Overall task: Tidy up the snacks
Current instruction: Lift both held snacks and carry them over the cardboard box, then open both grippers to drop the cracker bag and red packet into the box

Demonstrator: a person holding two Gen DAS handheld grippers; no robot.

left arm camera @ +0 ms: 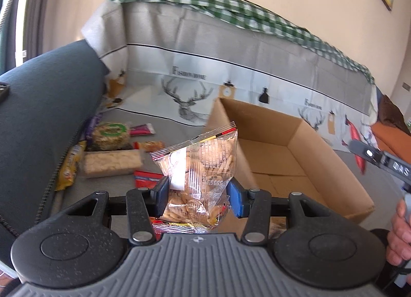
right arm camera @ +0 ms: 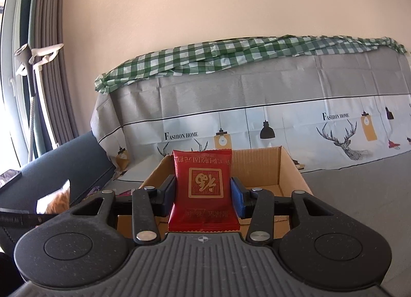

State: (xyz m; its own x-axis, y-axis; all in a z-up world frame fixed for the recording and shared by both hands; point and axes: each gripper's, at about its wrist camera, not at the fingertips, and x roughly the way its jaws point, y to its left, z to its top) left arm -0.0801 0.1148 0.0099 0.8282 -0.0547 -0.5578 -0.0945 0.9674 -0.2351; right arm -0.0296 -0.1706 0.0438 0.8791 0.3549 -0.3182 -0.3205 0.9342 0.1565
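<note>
Left tool (left arm camera: pixel 197 191) partly closed, both blue pads pressed on the sides of a clear bag of biscuits (left arm camera: pixel 200 168), bag upright, lifted off the sofa seat (left arm camera: pixel 115 184), top seal with a red-yellow-black stripe tilted toward the cardboard box (left arm camera: pixel 277 158). Bag sits at the box's left wall, not inside it as far as can be told. Right tool (right arm camera: pixel 203 194) also partly closed, pads clamped on a red foil snack packet (right arm camera: pixel 203 189) with gold print, packet upright, printing upside down, held in front of and above the open cardboard box (right arm camera: pixel 259 168); box interior looks bare in what shows. Loose snacks left of the box on the grey seat: a pale rice-cracker pack (left arm camera: pixel 113 163), a round green-labelled pack (left arm camera: pixel 111 136), a yellow wrapper (left arm camera: pixel 69 166), a pink packet (left arm camera: pixel 142 128), a small orange one (left arm camera: pixel 151 146), a red-blue packet (left arm camera: pixel 146 178) just under the left tool. Dark blue cushion (left arm camera: pixel 43 117) at far left. Deer-print cover (left arm camera: pixel 190 101) over the sofa back, green check cloth (left arm camera: pixel 205 4) on top. A hand (left arm camera: pixel 400 235) at the right edge of the left view.
</note>
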